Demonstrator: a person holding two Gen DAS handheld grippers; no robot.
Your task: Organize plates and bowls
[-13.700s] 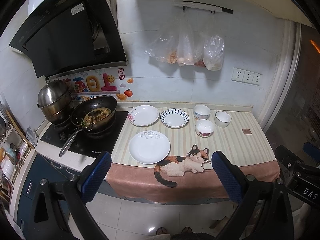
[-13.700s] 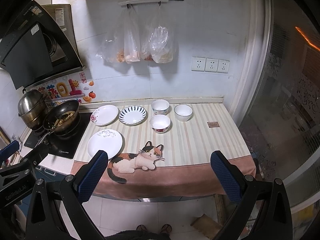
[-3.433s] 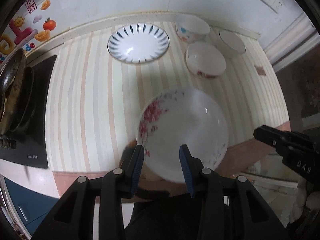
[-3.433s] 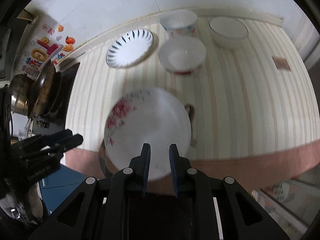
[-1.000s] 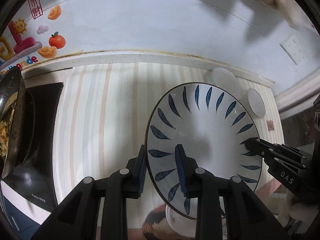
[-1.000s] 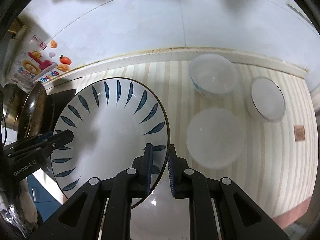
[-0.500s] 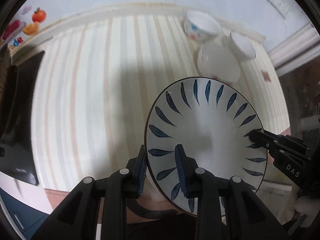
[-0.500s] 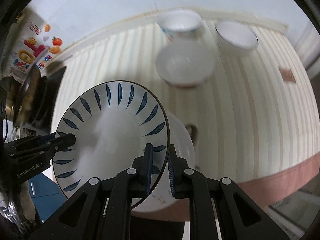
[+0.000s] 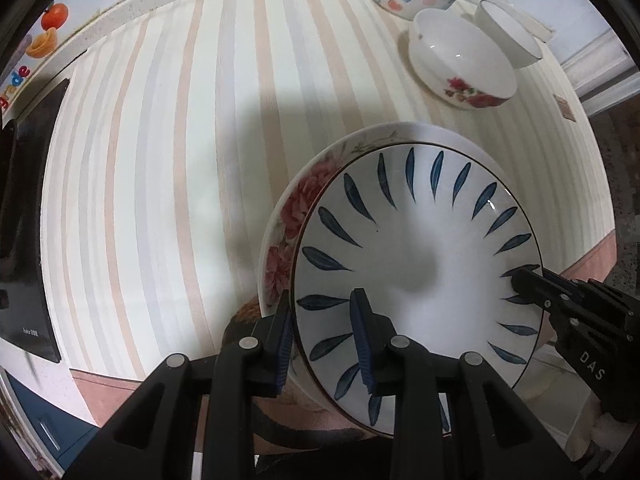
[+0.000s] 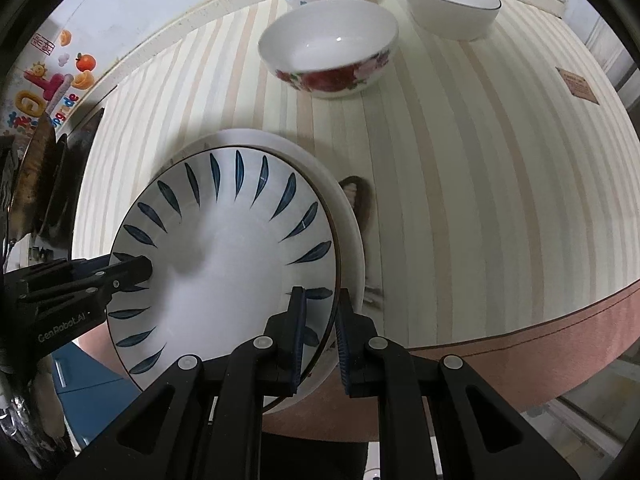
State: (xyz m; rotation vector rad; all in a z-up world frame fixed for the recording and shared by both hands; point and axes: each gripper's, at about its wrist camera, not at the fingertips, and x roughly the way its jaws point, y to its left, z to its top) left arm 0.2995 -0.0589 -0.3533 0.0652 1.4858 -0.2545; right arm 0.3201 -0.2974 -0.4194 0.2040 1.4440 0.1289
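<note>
My left gripper [image 9: 324, 334] and right gripper [image 10: 319, 330] each clench a near rim of the blue-leaf plate [image 9: 416, 264], held over the rose-print plate [image 9: 288, 216]. Beyond it on the striped cloth [image 9: 160, 160] stand three bowls, the red-flowered bowl [image 10: 328, 48] nearest.

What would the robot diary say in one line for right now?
left gripper: shut on blue-leaf plate | right gripper: shut on it | plate over floral plate | bowls untouched

Blue-leaf plate [image 9: 420, 264] hides most of floral plate [image 9: 296, 208] (cat print too).
</note>
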